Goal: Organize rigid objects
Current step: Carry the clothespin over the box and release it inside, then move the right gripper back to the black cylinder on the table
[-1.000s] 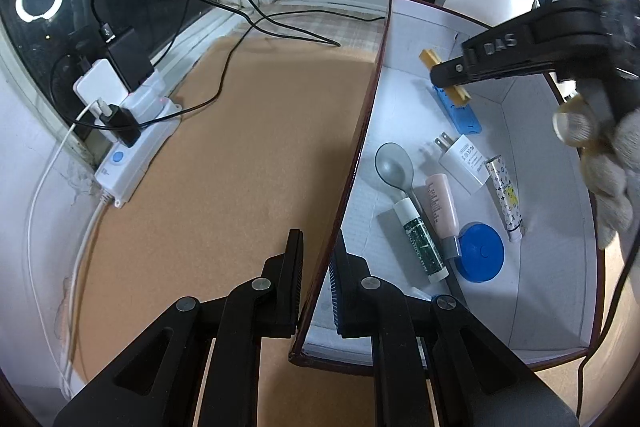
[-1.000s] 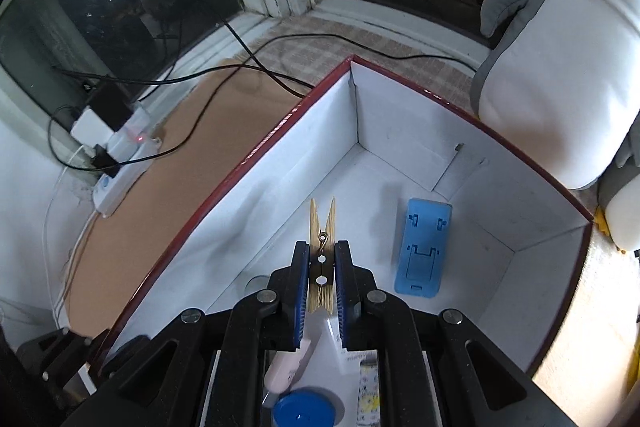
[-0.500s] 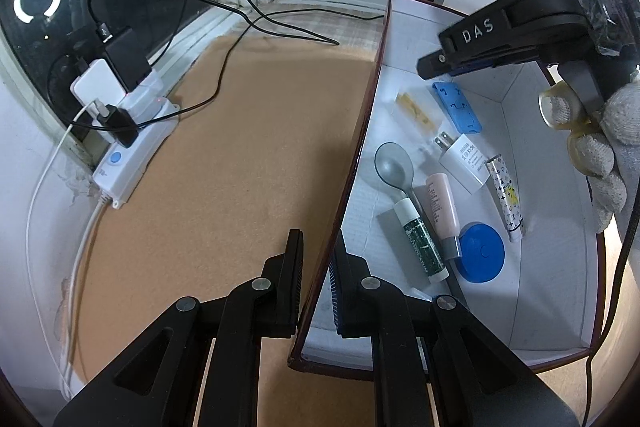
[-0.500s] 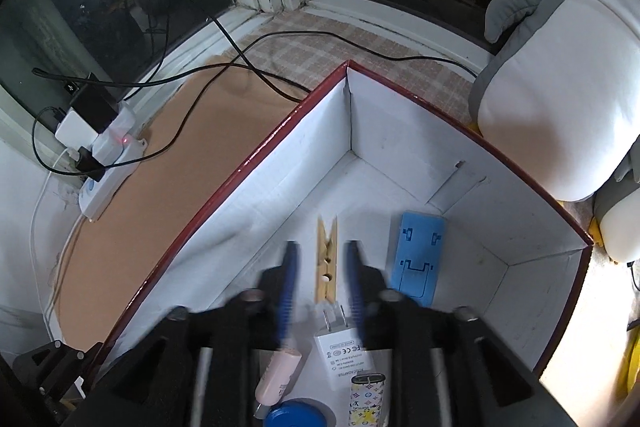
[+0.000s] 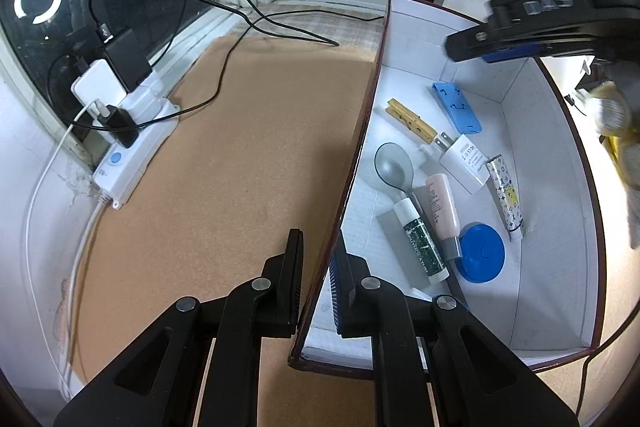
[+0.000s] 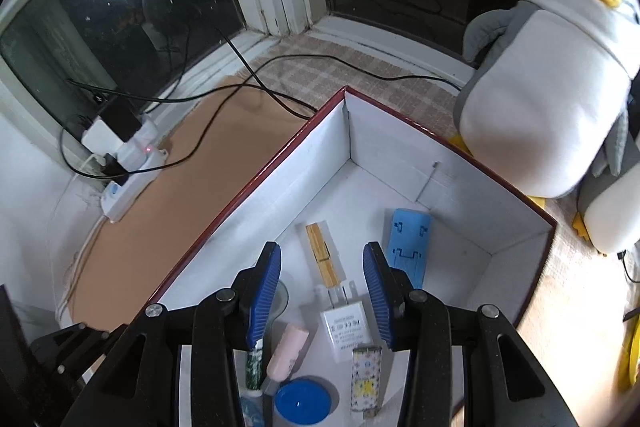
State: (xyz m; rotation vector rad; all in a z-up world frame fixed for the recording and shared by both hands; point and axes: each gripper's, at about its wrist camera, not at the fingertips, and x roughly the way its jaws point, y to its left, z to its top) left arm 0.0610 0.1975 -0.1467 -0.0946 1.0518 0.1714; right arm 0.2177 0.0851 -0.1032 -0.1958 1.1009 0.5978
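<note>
A white box with a dark red rim (image 5: 362, 131) (image 6: 256, 183) holds a wooden clothespin (image 5: 411, 120) (image 6: 322, 255), a blue phone stand (image 5: 457, 101) (image 6: 410, 245), a white charger (image 5: 464, 163) (image 6: 347, 327), a grey spoon (image 5: 394, 167), a pink tube (image 5: 441, 205), a green tube (image 5: 420, 241), a blue lid (image 5: 482, 258) and a patterned lighter (image 5: 507, 195). My left gripper (image 5: 318, 265) is shut on the box's left wall. My right gripper (image 6: 320, 291) is open and empty above the box; it also shows in the left wrist view (image 5: 536, 27).
A brown cork mat (image 5: 224, 163) lies left of the box. A white power strip with chargers and black cables (image 5: 128, 131) sits by the window. A plush penguin (image 6: 556, 67) stands behind the box on the right.
My right gripper opened and let go of the clothespin, which now lies on the box floor. The gripper then rose and pulled back. My left gripper has not moved.
</note>
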